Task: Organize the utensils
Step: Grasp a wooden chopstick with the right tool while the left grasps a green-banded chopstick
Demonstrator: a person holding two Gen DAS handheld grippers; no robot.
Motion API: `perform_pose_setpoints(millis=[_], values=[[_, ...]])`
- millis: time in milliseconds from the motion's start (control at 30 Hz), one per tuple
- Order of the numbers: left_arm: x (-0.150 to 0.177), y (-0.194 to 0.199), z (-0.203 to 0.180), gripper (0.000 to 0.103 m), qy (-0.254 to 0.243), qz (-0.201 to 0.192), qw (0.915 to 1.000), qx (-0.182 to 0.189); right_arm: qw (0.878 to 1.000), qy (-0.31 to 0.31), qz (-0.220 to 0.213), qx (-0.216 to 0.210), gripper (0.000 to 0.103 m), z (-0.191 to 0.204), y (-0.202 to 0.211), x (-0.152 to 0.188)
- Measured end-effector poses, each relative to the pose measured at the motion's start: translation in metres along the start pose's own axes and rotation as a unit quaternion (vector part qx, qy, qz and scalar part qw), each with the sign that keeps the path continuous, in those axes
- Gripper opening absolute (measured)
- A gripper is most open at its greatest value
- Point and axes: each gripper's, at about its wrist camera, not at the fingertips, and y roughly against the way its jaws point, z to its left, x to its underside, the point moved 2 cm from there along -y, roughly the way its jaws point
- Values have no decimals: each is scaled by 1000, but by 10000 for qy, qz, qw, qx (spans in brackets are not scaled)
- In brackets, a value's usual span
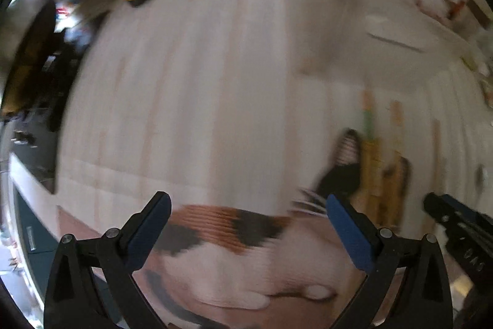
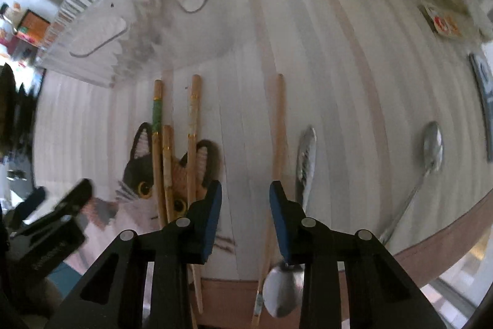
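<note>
Approach step; nothing gripped yet. Right tongs [image 2: 245, 202] stand part open, empty, above a lone chopstick [image 2: 279, 144] and a spoon [image 2: 285, 292] at the table [image 2: 339, 82] edge. Left tongs [image 1: 246, 215] gape wide, empty, over the cat-print mat [image 1: 228, 236]. Next: likely lower and centre the right tongs on one utensil. Left view is blurred; the clear tray [image 2: 92, 30] is hard to read.

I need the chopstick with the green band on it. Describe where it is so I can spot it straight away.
Find the cat-shaped mat at the near left of the striped table. Three chopsticks lie across its ears; the green-banded chopstick is the leftmost, reaching up toward the clear rack. Only it carries a green wrap; the neighbours are plain or pale-patterned.
</note>
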Motion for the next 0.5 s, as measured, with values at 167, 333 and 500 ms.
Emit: perform_pose_setpoints(millis=[167, 333, 500], values=[[4, -17, -44, 58, -479, 316, 9970, 525, 9997, -243, 60, -23, 34, -25, 2, 10], [1, -20, -61, 14, -727, 207, 9957, 540, 9992, -352, 181, -55, 34, -47, 5, 19], [-4, -22, -30, 5, -286, 290, 9972, 632, 9987, -434, 189, -212, 34, -64, 21, 26]])
